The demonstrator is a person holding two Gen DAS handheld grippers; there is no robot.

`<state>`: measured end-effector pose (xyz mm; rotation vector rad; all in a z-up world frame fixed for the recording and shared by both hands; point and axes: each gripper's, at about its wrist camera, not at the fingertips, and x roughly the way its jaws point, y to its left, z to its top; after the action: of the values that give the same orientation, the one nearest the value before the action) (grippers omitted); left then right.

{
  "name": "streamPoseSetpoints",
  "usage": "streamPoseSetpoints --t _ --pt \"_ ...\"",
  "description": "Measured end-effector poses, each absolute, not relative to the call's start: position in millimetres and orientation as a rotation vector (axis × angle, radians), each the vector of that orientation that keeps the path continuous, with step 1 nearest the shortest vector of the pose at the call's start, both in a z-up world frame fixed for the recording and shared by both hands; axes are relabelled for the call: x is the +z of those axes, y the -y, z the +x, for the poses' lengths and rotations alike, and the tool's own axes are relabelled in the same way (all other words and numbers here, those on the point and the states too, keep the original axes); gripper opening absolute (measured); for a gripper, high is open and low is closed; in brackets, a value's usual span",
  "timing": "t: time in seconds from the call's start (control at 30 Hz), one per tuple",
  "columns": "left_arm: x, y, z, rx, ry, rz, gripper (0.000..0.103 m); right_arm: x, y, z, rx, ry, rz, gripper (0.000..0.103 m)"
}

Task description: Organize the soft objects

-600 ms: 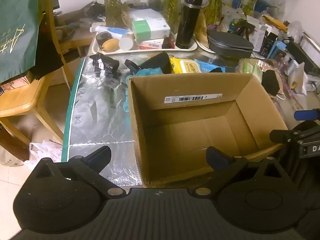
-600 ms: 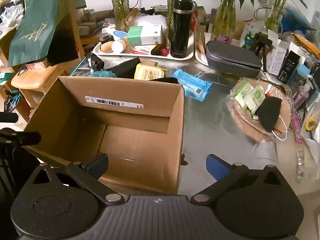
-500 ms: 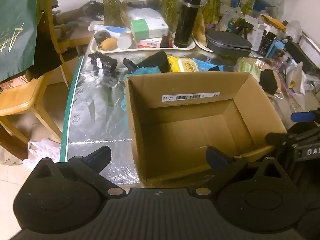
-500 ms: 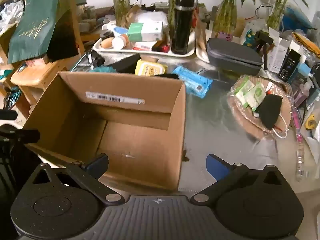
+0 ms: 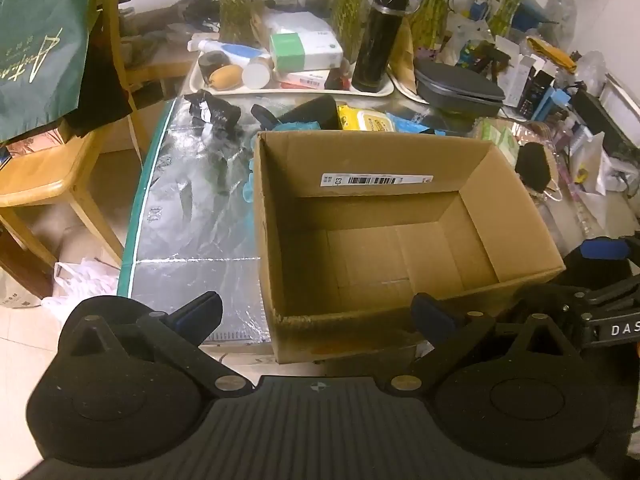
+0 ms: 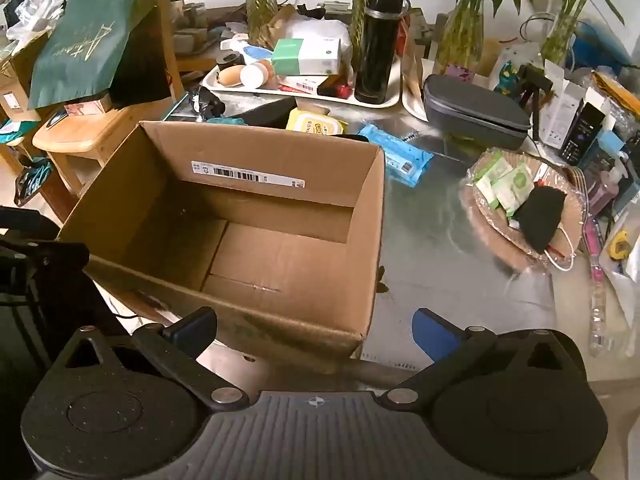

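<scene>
Cardboard box [image 5: 400, 248] centre frame holds nothing; wipe packs [image 6: 394, 154] and black mask [image 6: 540, 216] upper right remain; left gripper [image 5: 316, 314] and right gripper [image 6: 314, 328] wide open, nothing held.

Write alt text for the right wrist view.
An open, empty cardboard box sits on a foil-covered table, straight ahead of the open, empty right gripper. Beyond it lie a yellow wipes pack, a blue wipes pack and a black flask.

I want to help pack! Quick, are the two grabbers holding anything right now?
Left gripper: open, holding nothing.
Right gripper: open, holding nothing.
</scene>
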<state>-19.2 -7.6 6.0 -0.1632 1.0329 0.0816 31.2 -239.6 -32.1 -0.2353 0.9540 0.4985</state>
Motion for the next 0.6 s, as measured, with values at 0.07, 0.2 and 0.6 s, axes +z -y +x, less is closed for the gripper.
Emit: streamPoseSetpoints --t 0.07,0.2,0.6 --pt "6.1 9.5 -21.0 0.085 -1.029 -0.153 0.103 -30.6 241.4 28.6 0.494 -0.957 -0.234 0.103" --pt "11.1 12.2 -26.6 0.079 -1.017 -0.126 0.103 -23.5 244.6 18.9 0.497 -0.940 -0.242 0.103" --pt "32.1 24.4 -44.2 0.060 -0.957 -0.032 0.103 -2.5 259.6 3.7 0.463 -0.879 -0.248 0.103"
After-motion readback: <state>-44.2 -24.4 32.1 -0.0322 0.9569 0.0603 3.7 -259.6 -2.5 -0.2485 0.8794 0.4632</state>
